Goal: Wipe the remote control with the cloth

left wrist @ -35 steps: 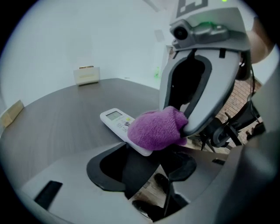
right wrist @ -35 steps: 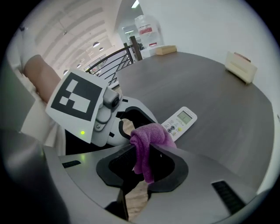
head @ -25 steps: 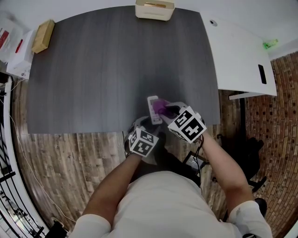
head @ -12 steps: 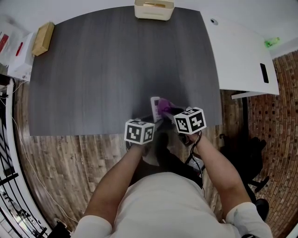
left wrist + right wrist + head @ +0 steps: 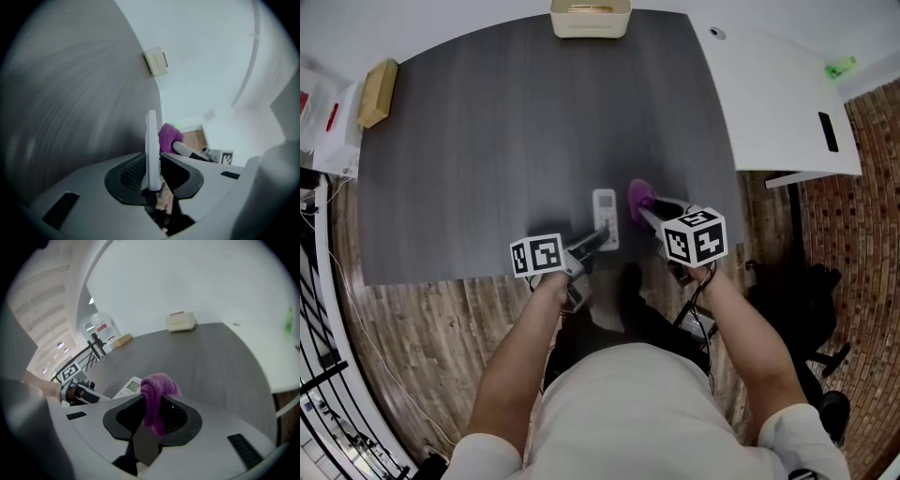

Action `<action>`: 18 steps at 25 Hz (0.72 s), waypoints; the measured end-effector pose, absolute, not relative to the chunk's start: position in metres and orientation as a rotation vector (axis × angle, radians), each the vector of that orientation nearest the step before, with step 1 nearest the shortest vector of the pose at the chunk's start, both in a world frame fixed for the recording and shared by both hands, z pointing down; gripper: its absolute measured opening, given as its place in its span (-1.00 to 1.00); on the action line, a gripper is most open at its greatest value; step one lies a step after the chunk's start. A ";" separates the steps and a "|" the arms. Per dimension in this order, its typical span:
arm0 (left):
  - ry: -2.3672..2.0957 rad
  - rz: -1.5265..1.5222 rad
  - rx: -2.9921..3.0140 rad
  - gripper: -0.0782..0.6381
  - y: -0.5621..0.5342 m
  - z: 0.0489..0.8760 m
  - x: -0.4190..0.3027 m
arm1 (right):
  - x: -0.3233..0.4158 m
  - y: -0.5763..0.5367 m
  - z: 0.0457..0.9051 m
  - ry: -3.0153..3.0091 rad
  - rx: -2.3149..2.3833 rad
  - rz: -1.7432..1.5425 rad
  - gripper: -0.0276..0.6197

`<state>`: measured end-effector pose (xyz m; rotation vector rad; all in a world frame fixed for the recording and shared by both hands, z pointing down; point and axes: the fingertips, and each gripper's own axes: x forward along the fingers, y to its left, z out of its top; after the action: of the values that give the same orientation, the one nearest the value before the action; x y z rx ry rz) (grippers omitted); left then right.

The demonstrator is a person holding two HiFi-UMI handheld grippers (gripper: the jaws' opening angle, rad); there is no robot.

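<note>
Head view: your left gripper, its jaws just closed, clamps the remote near the table's front edge. Left gripper view: only the remote's end is held, so wiping pressure could lever it loose. Right gripper view: your right gripper pinches the cloth.

I see the white rectangular plastic remote control at the dark grey wooden table's near edge, its near end between the left gripper's just-closed jaws. Bunched purple cloth sits just right of it, in the right gripper. Beige box at far edge.
</note>
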<state>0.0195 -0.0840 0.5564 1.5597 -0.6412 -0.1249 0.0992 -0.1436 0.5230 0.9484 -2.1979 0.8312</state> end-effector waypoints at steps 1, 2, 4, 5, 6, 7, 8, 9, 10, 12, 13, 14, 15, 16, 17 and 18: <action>-0.592 -0.222 1.527 -0.51 -0.084 0.546 0.019 | 0.097 -0.149 0.517 -2.204 0.931 0.718 -0.62; -0.541 -0.305 1.500 -0.51 -0.084 0.534 0.020 | 0.093 -0.154 0.512 -2.211 0.904 0.611 -0.62; -0.467 -0.396 1.480 -0.51 -0.081 0.516 0.022 | 0.078 -0.157 0.503 -2.235 0.824 0.449 -0.62; -0.457 -0.403 1.488 -0.52 -0.080 0.511 0.022 | 0.069 -0.154 0.499 -2.253 0.778 0.403 -0.62; -0.462 -0.399 1.499 -0.52 -0.079 0.509 0.020 | 0.061 -0.150 0.496 -2.273 0.735 0.381 -0.62; -0.476 -0.398 1.505 -0.52 -0.081 0.509 0.016 | 0.055 -0.144 0.494 -2.294 0.697 0.380 -0.62; -0.493 -0.403 1.506 -0.52 -0.083 0.509 0.011 | 0.050 -0.135 0.492 -2.312 0.663 0.395 -0.62; -0.509 -0.412 1.505 -0.52 -0.087 0.509 0.005 | 0.046 -0.126 0.492 -2.327 0.637 0.418 -0.62; -0.519 -0.423 1.505 -0.52 -0.089 0.509 0.000 | 0.044 -0.117 0.492 -2.338 0.619 0.444 -0.62; -0.530 -0.435 1.503 -0.52 -0.092 0.509 -0.007 | 0.042 -0.101 0.494 -2.352 0.601 0.495 -0.62; -0.536 -0.435 1.498 -0.52 -0.091 0.511 -0.009 | 0.042 -0.093 0.495 -2.355 0.593 0.522 -0.62; -0.546 -0.430 1.492 -0.52 -0.090 0.514 -0.010 | 0.043 -0.084 0.496 -2.353 0.584 0.548 -0.62; -0.559 -0.421 1.488 -0.52 -0.090 0.517 -0.011 | 0.044 -0.075 0.498 -2.347 0.569 0.573 -0.62; -0.575 -0.409 1.489 -0.52 -0.090 0.521 -0.012 | 0.045 -0.065 0.501 -2.338 0.543 0.592 -0.62; -0.594 -0.388 1.498 -0.52 -0.090 0.525 -0.014 | 0.046 -0.052 0.504 -2.328 0.500 0.605 -0.62; -0.621 -0.355 1.518 -0.52 -0.090 0.530 -0.015 | 0.046 -0.037 0.507 -2.318 0.436 0.613 -0.62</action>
<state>-0.0153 -0.0896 0.5297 1.5180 -0.6213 -0.3554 0.0458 -0.0367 0.5074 0.4362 -2.3182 0.6126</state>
